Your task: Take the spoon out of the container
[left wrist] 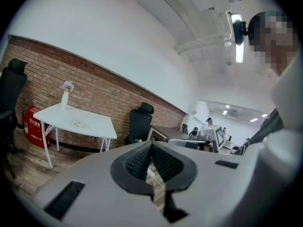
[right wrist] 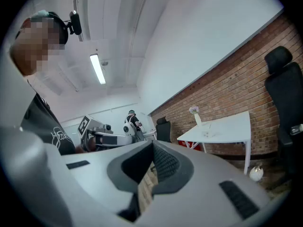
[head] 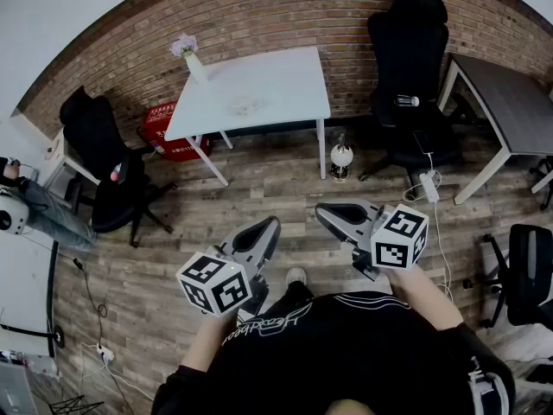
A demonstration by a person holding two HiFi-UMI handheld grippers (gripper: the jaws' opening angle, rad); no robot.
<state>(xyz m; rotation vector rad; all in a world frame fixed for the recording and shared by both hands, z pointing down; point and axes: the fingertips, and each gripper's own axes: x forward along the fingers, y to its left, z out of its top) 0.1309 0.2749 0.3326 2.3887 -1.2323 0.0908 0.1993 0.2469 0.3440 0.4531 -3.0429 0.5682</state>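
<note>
A cluster of small pale items (head: 246, 106) lies near the middle of a white worktop (head: 285, 85) set against a brick wall (head: 259, 15), too small and far off to tell a spoon from a container; the left gripper view shows the same cluster (left wrist: 80, 122) only as faint shapes on the worktop (left wrist: 97, 126). A slim white vase of pale flowers (head: 192, 59) stands at the worktop's far left corner. Well apart from all this, a person in a black top (head: 346, 353) stands on the wood-plank floor (head: 259, 188) and holds both tools low, in front of the body. The left tool (head: 268, 227) has its jaws closed together with nothing between them, as its own view (left wrist: 152, 148) shows; the right tool (head: 327, 212) is likewise closed and empty (right wrist: 152, 148). Each carries its marker cube just ahead of the hand. A red box (head: 168, 132) sits on the floor under the worktop's left end, a black office chair (head: 108, 158) stands to the left, a second black chair (head: 406, 67) stands to the right beside a grey desk (head: 510, 102), and a round white object (head: 342, 156) rests on the floor by the worktop's right leg.
</note>
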